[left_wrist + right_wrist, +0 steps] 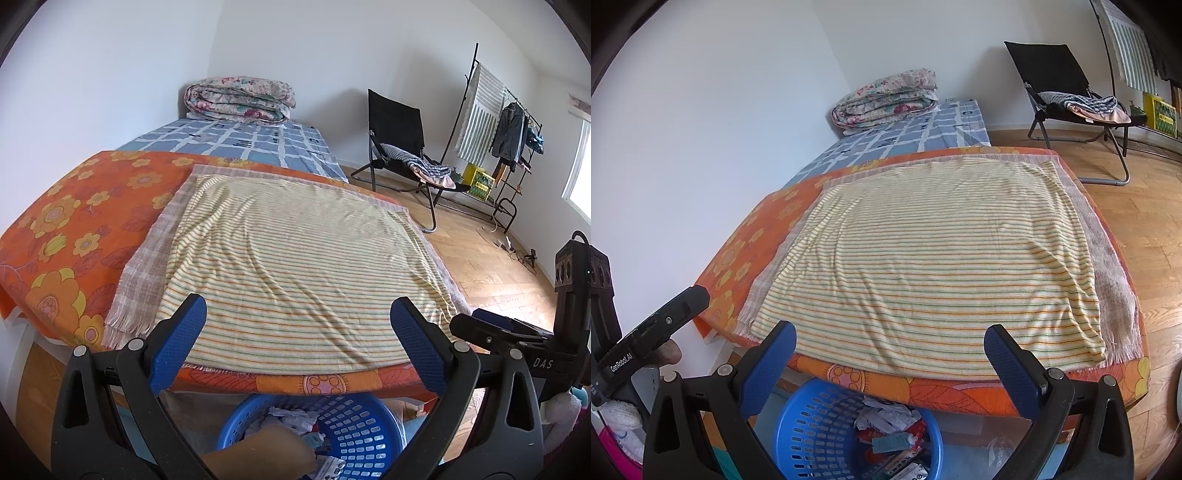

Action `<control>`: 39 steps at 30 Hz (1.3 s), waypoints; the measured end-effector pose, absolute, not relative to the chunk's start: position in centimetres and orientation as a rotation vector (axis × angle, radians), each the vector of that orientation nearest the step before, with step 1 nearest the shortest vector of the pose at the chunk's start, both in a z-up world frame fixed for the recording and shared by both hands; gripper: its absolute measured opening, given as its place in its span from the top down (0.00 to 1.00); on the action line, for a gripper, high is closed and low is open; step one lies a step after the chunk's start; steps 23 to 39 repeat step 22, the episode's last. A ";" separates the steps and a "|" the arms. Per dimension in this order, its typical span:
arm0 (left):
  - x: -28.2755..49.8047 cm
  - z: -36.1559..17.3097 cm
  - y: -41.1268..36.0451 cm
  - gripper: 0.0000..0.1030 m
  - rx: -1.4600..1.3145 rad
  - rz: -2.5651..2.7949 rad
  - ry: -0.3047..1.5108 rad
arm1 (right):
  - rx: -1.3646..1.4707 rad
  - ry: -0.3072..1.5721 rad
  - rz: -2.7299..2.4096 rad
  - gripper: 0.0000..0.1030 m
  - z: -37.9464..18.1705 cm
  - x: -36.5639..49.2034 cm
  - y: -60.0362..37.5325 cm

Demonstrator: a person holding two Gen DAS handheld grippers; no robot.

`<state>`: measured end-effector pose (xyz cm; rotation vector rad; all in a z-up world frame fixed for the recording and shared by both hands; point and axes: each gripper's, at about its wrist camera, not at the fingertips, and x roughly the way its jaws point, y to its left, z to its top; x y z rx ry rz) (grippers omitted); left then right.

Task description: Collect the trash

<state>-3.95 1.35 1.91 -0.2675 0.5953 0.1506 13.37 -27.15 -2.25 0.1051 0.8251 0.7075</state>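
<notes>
**Left wrist view: both tools empty over the basket**

I hold the left tool (298, 345) spread wide, nothing between its pads; the right tool (890, 363) is likewise spread and empty. Directly below both sits the blue basket (798, 439), crumpled paper and wrappers (886, 421) already inside. Ahead, the striped blanket (295, 258) shows no litter. Open floor (1145, 221) lies rightward; the wall closes the left.

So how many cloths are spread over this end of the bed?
3 showing: a striped towel on top, a fringed plaid one peeking out beneath it, and an orange flowered cover underneath. More may be hidden below.
</notes>
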 end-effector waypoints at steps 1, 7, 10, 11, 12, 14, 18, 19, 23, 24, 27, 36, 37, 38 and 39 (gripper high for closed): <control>-4.0 1.7 1.3 0.02 -0.265 0.154 0.598 | 0.105 0.826 0.708 0.00 -2.3 13.4 -27.1; -4.4 1.4 1.2 0.02 -0.246 0.189 0.602 | 0.106 0.835 0.710 0.00 -2.4 13.4 -27.0; -4.5 1.4 1.2 0.02 -0.244 0.196 0.607 | 0.106 0.839 0.711 0.00 -2.5 13.5 -27.0; -4.3 1.5 1.3 0.02 -0.247 0.195 0.609 | 0.106 0.841 0.711 0.00 -2.6 13.5 -27.0; -4.4 1.4 1.3 0.02 -0.249 0.193 0.613 | 0.105 0.844 0.711 0.00 -2.6 13.5 -26.9; -4.4 1.4 1.3 0.02 -0.249 0.196 0.616 | 0.106 0.850 0.712 0.00 -2.7 13.6 -26.9; -4.2 1.5 1.4 0.02 -0.246 0.195 0.615 | 0.108 0.856 0.711 0.00 -2.9 13.6 -26.9; -4.2 1.5 1.4 0.02 -0.247 0.195 0.614 | 0.108 0.856 0.710 0.00 -2.9 13.6 -26.9; -4.1 1.5 1.5 0.02 -0.253 0.198 0.619 | 0.109 0.858 0.710 0.00 -2.9 13.6 -26.9; -4.1 1.5 1.5 0.02 -0.253 0.198 0.619 | 0.109 0.858 0.710 0.00 -2.9 13.6 -26.9; -4.1 1.5 1.5 0.02 -0.253 0.198 0.619 | 0.109 0.858 0.710 0.00 -2.9 13.6 -26.9; -4.1 1.5 1.5 0.02 -0.253 0.198 0.619 | 0.109 0.858 0.710 0.00 -2.9 13.6 -26.9; -4.1 1.5 1.5 0.02 -0.253 0.198 0.619 | 0.109 0.858 0.710 0.00 -2.9 13.6 -26.9; -4.1 1.5 1.5 0.02 -0.253 0.198 0.619 | 0.109 0.858 0.710 0.00 -2.9 13.6 -26.9; -4.1 1.5 1.5 0.02 -0.253 0.198 0.619 | 0.109 0.858 0.710 0.00 -2.9 13.6 -26.9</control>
